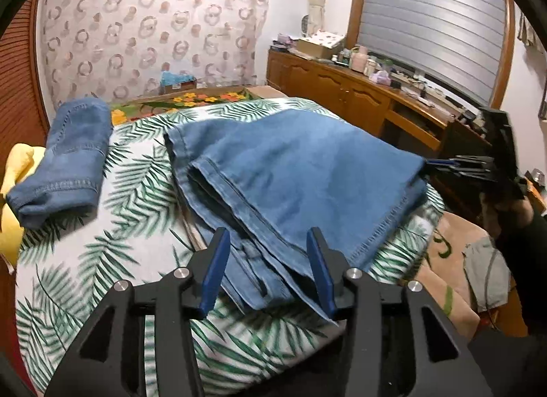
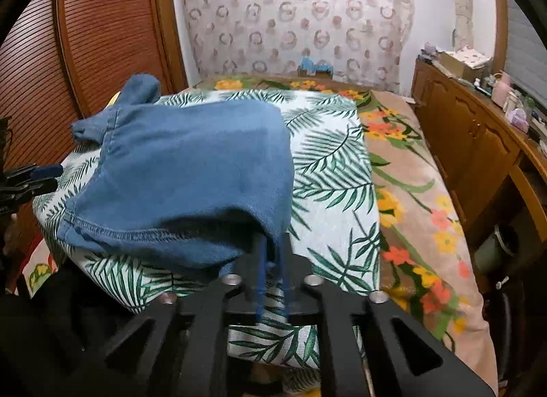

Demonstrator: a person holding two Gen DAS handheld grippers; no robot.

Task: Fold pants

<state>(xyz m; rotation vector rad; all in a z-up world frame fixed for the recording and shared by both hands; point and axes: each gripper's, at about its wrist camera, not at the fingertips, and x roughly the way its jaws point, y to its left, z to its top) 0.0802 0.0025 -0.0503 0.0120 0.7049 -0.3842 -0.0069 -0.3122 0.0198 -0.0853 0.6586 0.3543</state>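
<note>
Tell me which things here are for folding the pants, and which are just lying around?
For the job:
- blue pants
- leaf-print cloth under them
- left tool, open
- right tool, at the pants' corner

Just lying around:
- rolled-up denim piece
- yellow cloth
- clutter on the wooden cabinet

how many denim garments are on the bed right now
2. The blue jeans lie folded over the middle of the leaf-print cloth. A smaller folded denim piece sits apart near its far left edge. More may be hidden underneath.
</note>
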